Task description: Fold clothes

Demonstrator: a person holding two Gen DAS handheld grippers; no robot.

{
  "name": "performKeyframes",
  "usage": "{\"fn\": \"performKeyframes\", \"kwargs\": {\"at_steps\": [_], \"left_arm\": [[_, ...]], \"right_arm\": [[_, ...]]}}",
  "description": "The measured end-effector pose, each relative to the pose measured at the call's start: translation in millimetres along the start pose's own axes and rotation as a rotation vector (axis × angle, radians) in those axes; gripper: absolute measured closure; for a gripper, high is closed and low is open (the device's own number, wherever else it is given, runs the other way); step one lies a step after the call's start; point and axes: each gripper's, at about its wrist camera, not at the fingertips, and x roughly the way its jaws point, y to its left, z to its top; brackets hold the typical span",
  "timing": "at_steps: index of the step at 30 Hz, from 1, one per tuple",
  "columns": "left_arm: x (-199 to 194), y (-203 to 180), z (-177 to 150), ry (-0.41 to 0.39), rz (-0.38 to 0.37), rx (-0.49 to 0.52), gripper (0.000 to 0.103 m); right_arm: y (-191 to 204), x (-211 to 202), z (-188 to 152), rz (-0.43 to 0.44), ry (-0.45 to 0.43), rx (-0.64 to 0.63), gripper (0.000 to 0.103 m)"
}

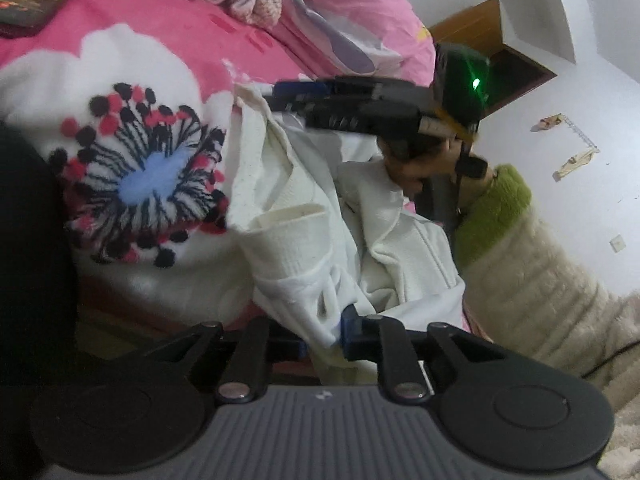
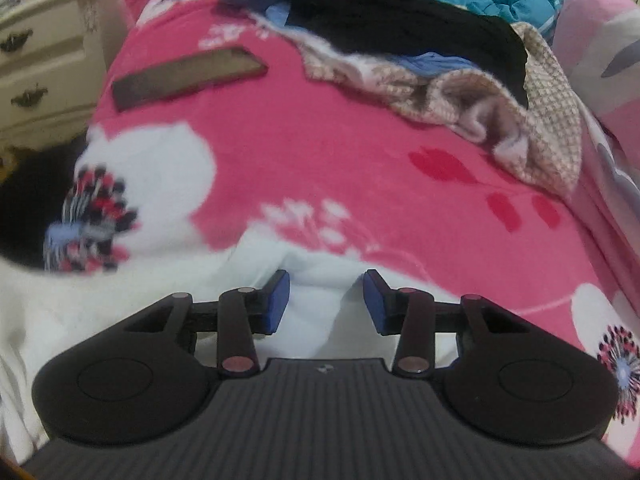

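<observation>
Your left gripper (image 1: 326, 336) has its jaws pinching a fold of the white garment (image 1: 320, 220), which hangs bunched over the near edge of the pink blanket (image 1: 168, 12). Your right gripper (image 2: 324, 300) hovers with jaws spread and nothing between the pads, white cloth just beyond them on the blanket's near side. Risk: the left pinch looks thin, so a hard pull could slip it and drop the garment off the blanket's edge. Closing the right jaws on the bunched folds could also grab two layers. The clothes pile (image 2: 420, 52) sits at the blanket's far side, well apart.
</observation>
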Motion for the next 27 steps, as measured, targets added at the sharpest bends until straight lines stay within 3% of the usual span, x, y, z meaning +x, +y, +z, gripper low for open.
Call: {"fn": "performKeyframes", "kwargs": {"at_steps": [3,4,6,8,13,17,20,22,23,24,27], "left_arm": [[1,6,0,0.009,-0.038,-0.005,0.070],[2,8,0,0.014,-0.048,-0.009,0.066],[5,12,0,0.023,-0.059,-0.024,0.056],[6,15,-2,0.024,-0.057,-0.041,0.052],[5,21,-2,0.023,-0.049,-0.051,0.048],[8,25,-1,0.033,-0.050,-0.062,0.048],[11,28,-1,0.044,-0.055,-0.082,0.048],[13,28,-1,0.044,-0.063,-0.093,0.046],[12,28,0,0.041,-0.064,-0.095,0.045],[12,29,0,0.038,-0.065,-0.097,0.045],[13,30,-1,0.036,-0.057,-0.130,0.046]], "right_arm": [[-21,-22,4,0.039,0.007,-0.007,0.056],[-27,-25,6,0.072,0.039,-0.025,0.048],[-34,-23,10,0.112,0.106,-0.093,0.041],[-37,-14,17,0.130,0.152,-0.154,0.036],[-41,37,34,0.245,0.284,-0.242,0.011],[-48,66,32,0.308,0.416,-0.146,0.005],[-51,55,26,0.307,0.433,-0.096,0.021],[-45,42,21,0.284,0.403,-0.080,0.052],[-41,35,19,0.265,0.385,-0.076,0.063],[-35,28,17,0.237,0.364,-0.080,0.091],[-12,3,10,0.139,0.282,-0.110,0.096]]}}
